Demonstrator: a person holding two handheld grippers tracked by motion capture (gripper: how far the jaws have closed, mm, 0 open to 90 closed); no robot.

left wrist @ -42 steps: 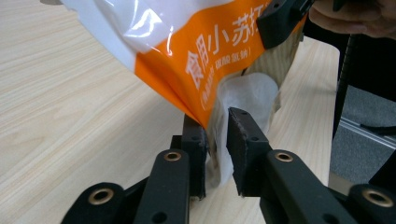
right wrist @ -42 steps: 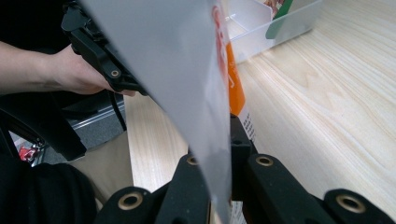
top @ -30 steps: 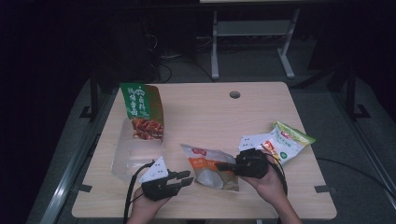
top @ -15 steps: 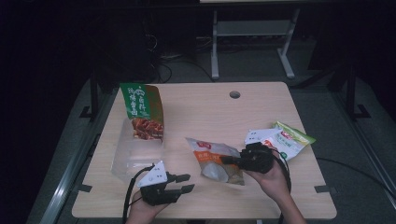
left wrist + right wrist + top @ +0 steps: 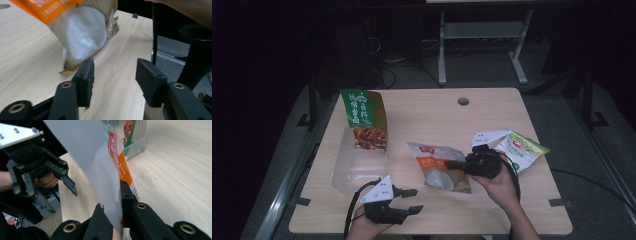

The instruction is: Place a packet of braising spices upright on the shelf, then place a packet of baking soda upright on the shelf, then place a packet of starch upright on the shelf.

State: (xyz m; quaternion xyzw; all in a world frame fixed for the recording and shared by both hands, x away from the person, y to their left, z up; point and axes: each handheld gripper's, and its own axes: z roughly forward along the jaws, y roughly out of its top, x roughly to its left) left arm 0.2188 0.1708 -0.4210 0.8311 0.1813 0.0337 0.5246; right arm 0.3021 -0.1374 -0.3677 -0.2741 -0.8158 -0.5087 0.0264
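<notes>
my right tongs point(image 5: 451, 164) pinch the orange snack pouch point(image 5: 439, 166), label mostly hidden; left tongs point(image 5: 413, 201) wide, empty.

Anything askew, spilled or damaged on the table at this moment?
Nothing spilled or torn. The orange pouch hangs tilted off the table, pinched by the right gripper. The left gripper is open and empty.

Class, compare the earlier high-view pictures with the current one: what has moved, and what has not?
The right claw, shut on the orange pouch, has lifted one edge and shifted it slightly right. The left claw, open, has drawn back toward the table's near edge. The green bag in the clear box and the light-green packet stayed put.
</notes>
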